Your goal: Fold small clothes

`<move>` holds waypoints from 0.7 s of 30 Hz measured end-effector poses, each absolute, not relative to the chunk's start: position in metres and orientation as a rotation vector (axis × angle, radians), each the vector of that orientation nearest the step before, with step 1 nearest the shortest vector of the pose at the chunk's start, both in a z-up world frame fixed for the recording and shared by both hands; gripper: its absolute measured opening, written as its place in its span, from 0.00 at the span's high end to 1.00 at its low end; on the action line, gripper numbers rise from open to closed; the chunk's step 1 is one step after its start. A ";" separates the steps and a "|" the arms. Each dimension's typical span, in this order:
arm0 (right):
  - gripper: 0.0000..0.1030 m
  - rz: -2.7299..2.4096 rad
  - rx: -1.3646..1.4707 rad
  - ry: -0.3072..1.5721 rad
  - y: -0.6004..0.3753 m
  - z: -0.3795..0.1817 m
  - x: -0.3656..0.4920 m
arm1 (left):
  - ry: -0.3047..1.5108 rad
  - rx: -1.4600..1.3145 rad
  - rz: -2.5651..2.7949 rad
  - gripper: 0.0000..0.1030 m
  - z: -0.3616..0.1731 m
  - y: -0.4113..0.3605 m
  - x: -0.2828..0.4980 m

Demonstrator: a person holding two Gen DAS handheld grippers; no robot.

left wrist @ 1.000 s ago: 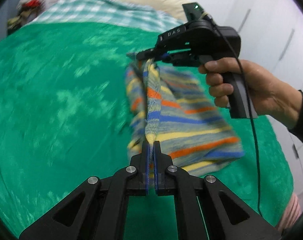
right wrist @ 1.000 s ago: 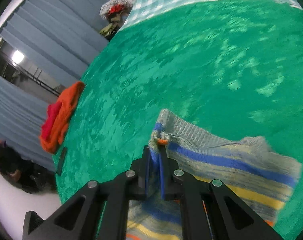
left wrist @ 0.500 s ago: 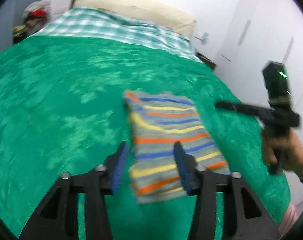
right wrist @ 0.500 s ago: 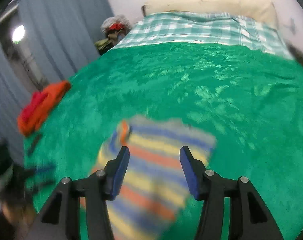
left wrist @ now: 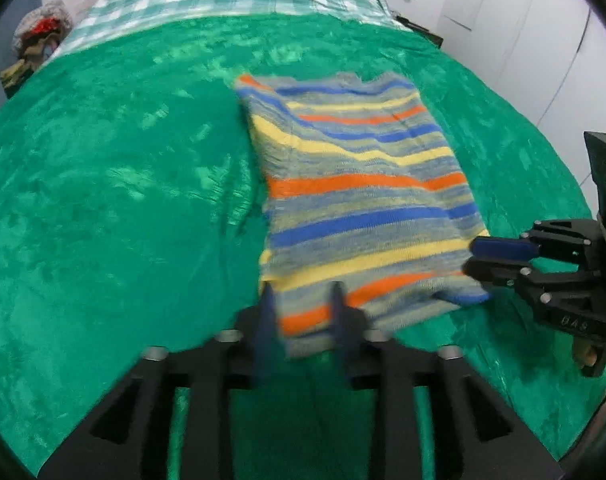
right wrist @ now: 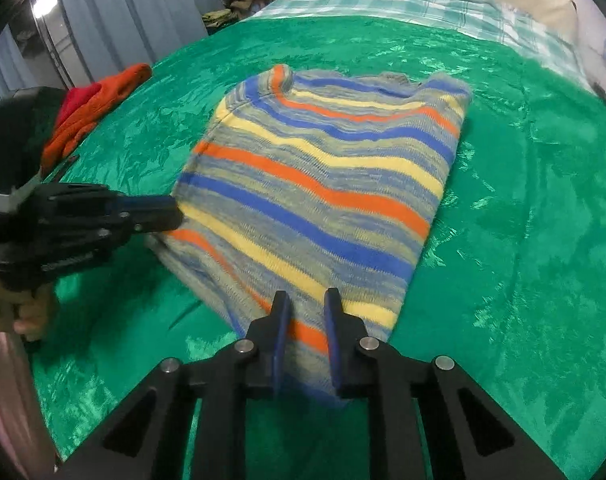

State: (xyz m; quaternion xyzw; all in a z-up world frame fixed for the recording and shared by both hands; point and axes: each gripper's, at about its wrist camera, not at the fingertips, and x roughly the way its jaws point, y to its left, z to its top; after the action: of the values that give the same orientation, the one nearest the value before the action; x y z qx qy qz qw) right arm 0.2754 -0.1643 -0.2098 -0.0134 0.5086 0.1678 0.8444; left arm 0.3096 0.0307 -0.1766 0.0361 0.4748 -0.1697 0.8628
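Lying flat on the green plush bed cover instead of hanging pinched as a second ago, the folded striped knit sweater has its near hem between the left gripper's opening jaws and the right gripper's closing jaws, neither pressing yet, so another fold looks next.

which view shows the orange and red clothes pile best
The right wrist view. The orange and red clothes pile lies at the left edge of the green blanket, beyond the striped sweater, unblocked and in focus. The left wrist view does not show the pile; its frame takes in only the blanket and the sweater.
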 end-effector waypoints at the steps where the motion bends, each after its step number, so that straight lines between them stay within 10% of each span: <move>1: 0.79 0.353 -0.027 1.075 -0.166 -0.204 0.273 | 0.972 0.065 -0.354 0.46 -0.167 0.033 0.306; 5: 0.65 0.337 -0.033 0.990 -0.175 -0.172 0.282 | 0.876 0.004 -0.411 0.42 -0.127 0.022 0.316; 15: 0.64 0.302 0.050 1.068 -0.188 -0.207 0.425 | 1.077 0.009 -0.311 0.42 -0.213 -0.003 0.437; 21: 0.65 0.280 0.066 1.059 -0.188 -0.203 0.408 | 0.994 -0.046 -0.370 0.39 -0.176 0.018 0.390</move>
State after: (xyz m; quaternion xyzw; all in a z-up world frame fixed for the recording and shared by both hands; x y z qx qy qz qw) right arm 0.4084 -0.1884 -0.2035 0.0313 0.5031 0.1331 0.8533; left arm 0.3902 0.0181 -0.1756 -0.0220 0.4742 -0.1762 0.8623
